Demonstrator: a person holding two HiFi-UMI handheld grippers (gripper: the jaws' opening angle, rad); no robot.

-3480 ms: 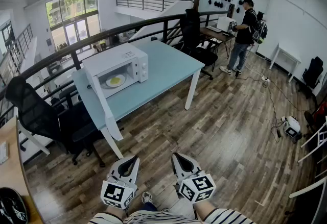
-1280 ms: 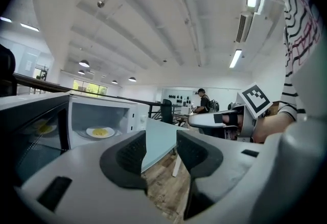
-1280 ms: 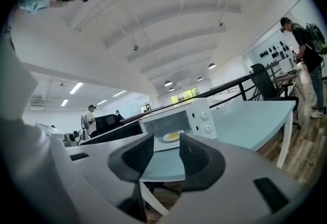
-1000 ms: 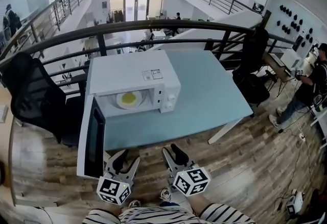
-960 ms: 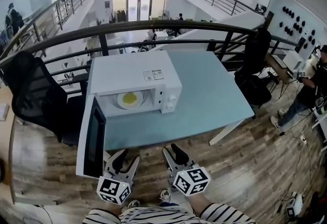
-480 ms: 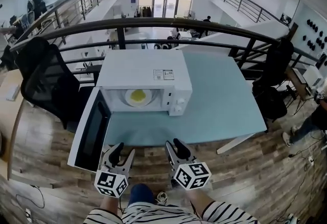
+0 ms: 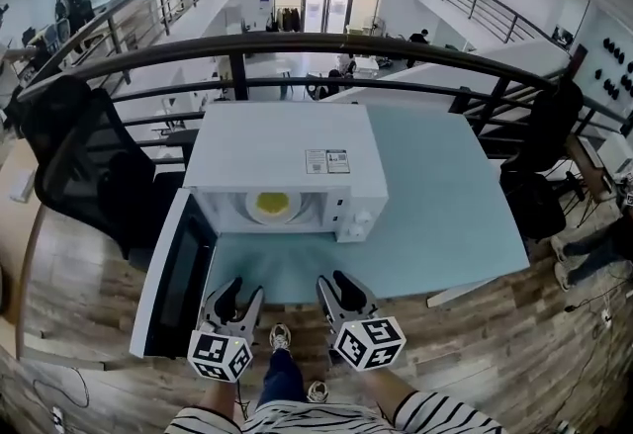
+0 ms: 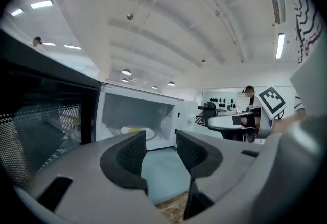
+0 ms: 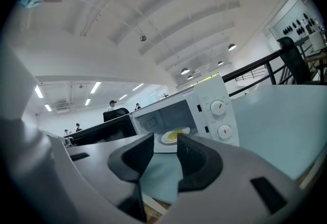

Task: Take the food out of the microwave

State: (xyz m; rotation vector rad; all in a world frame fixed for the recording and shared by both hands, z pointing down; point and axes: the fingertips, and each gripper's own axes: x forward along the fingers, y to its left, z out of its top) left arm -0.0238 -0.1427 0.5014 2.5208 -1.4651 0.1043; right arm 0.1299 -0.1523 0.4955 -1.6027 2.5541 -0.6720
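I am drawing closer to the open microwave (image 7: pixel 287 170) than a second ago. The food (image 7: pixel 272 204) is sitting inside. Left gripper (image 7: pixel 240 292) and right gripper (image 7: pixel 334 281) are hanging apart-jawed and empty, so the reach is probably next.

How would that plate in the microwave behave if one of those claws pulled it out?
The plate looks like hard white crockery, so it is probably stiff, smooth and breakable if dropped. It seems shallow, so the yellow food might slide off if it tilts. Pinched at one edge, it would likely tip.

food (image 7: pixel 271 203): kind too small to tell
label (image 7: pixel 327 161), frame centre: print unreadable
microwave door (image 8: pixel 51 116): cut off at left edge
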